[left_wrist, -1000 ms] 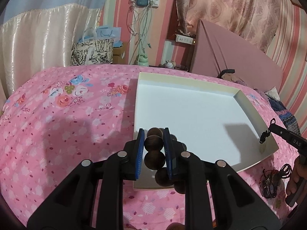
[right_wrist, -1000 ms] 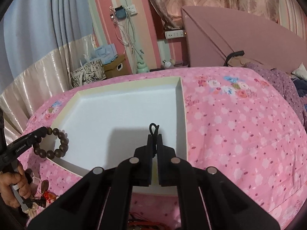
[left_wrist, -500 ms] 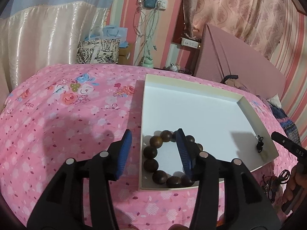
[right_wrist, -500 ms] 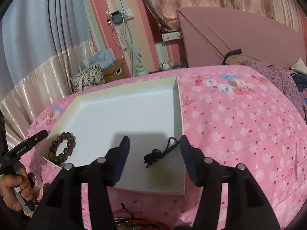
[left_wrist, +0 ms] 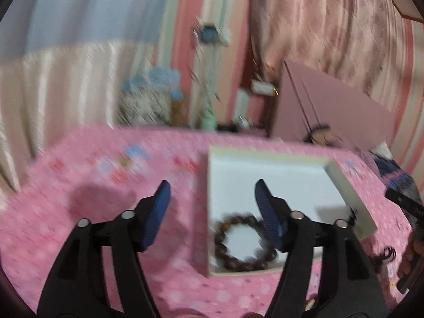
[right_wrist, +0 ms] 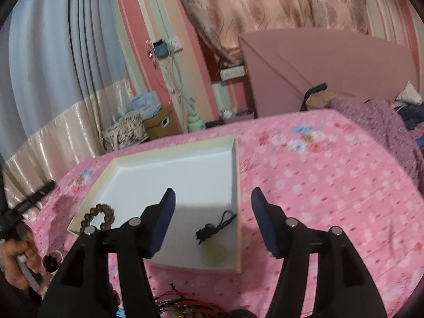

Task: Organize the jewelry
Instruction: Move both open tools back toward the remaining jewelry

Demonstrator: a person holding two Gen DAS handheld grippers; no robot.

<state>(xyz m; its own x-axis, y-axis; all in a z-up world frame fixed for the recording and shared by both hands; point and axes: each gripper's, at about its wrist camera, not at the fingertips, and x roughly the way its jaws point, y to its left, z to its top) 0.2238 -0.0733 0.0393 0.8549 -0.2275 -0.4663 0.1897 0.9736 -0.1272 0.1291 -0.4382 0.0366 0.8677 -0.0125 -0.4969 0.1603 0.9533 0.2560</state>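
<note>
A shallow white box [left_wrist: 278, 182] [right_wrist: 185, 175] lies on the pink flowered bedspread. A bracelet of dark brown wooden beads [left_wrist: 245, 242] [right_wrist: 99, 218] rests in the box's near left corner. A pale green pendant on a black cord [right_wrist: 214, 241] rests in its near right corner. My left gripper [left_wrist: 212, 198] hangs above the bracelet, jaws still opening, nothing between them. My right gripper [right_wrist: 212, 204] hovers above the pendant, jaws also opening and empty. The left wrist view is blurred by motion.
A tangle of red and dark corded jewellery [right_wrist: 182, 302] lies on the bedspread [right_wrist: 331, 185] in front of the box. A dark round piece [right_wrist: 50, 262] lies by the person's hand [right_wrist: 16, 254]. A pink headboard [right_wrist: 331, 69] and purple bedding [right_wrist: 384, 129] stand at the far right.
Both grippers opened and let go: the bead bracelet and the corded pendant dropped into the white box. Both grippers then rose and drew back from the box.
</note>
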